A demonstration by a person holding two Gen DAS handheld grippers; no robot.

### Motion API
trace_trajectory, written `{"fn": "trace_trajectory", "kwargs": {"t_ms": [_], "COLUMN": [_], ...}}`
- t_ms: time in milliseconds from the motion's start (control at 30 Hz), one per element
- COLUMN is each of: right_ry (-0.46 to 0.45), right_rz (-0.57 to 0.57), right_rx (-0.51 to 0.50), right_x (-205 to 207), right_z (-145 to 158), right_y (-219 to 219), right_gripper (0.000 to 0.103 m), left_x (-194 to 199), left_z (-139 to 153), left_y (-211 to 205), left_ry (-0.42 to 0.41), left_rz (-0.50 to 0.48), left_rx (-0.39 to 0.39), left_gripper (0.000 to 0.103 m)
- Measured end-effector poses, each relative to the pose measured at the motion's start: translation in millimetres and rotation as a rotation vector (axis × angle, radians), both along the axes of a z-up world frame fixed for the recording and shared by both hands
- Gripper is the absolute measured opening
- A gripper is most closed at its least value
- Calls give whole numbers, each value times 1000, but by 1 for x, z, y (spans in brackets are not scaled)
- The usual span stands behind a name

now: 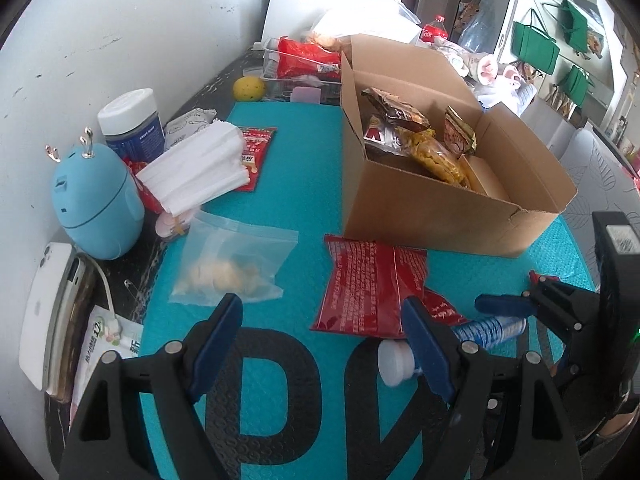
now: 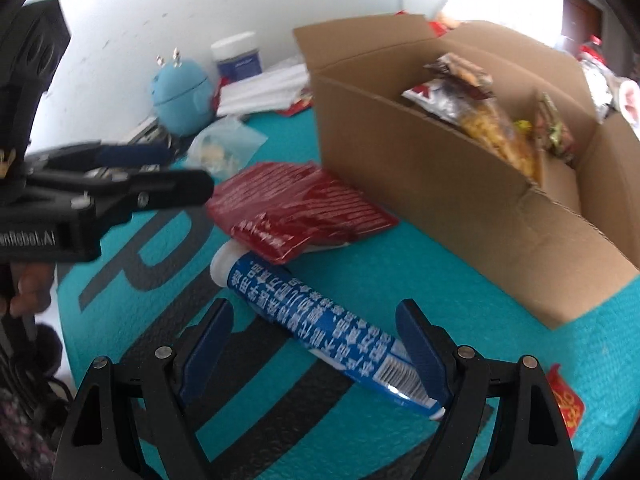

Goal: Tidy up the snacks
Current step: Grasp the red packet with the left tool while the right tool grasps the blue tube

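The right gripper (image 2: 316,344), jaws spread and empty, is lining up over the blue tube (image 2: 320,332) at lower centre (left gripper (image 1: 324,336) likewise unclenched), pending closure and transfer to the cardboard box (image 2: 440,184) at upper right.

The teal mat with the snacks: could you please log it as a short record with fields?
surface: teal mat
container: open cardboard box, snack packets already inside
loose on mat: red packet, blue tube partly tucked under it, clear zip bag
left gripper: open, holding nothing
right gripper: open, jaws either side of the blue tube, not pressing on it
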State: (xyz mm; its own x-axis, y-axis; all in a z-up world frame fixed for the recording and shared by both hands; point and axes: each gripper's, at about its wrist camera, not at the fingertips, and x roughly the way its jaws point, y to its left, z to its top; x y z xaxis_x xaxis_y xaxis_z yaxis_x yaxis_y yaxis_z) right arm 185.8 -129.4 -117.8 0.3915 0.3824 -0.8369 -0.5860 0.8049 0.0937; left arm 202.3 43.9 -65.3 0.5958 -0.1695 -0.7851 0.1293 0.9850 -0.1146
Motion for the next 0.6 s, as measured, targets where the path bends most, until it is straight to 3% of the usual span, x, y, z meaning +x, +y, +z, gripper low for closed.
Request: {"fn": "trace_trajectory", "kwargs": {"t_ms": [100, 267, 433, 600], "right_ry": [25, 1, 16, 28], "right_rz": [23, 72, 44, -118], "right_rx": [-10, 3, 14, 47], "right_x": [-5, -34, -60, -73], "right_z": [-6, -5, -7, -7], "right_y": [-3, -14, -27, -55], "right_gripper": [58, 37, 29, 28], "left_x": [3, 8, 20, 27], "left_z": [3, 10, 3, -11], "left_y": [-2, -13, -34, -48], "left_ry": [-18, -56, -30, 9], "left_rz": [-1, -35, -84, -82], "left_rx": [15, 40, 55, 90], "left_gripper": [82, 82, 82, 82]}}
